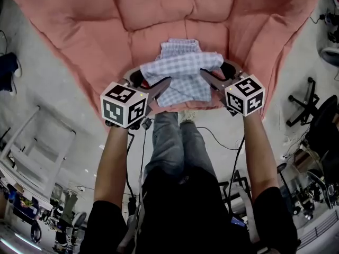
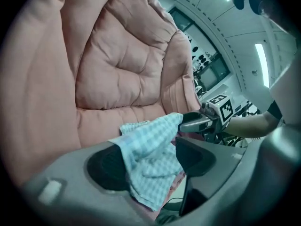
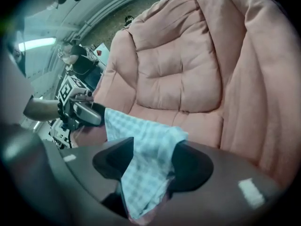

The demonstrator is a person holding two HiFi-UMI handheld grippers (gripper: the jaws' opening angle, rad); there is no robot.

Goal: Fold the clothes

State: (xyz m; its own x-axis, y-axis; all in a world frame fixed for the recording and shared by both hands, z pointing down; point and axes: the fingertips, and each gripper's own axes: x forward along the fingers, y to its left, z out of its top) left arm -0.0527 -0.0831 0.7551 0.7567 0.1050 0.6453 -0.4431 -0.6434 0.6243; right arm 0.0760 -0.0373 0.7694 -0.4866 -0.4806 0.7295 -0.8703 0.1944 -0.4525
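Both the left tongs [image 1: 157,88] and right tongs [image 1: 208,78] stand apart, gripping nothing. The folded checked shirt [image 1: 183,70] lies slack between them at the pink armchair's [image 1: 79,46] front edge (barely on). A careless withdrawal could snag the cloth and undo the fold.

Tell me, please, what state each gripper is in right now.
Left gripper: open, the checked garment draped loose between its jaws.
Right gripper: open, the same garment hanging between its jaws.
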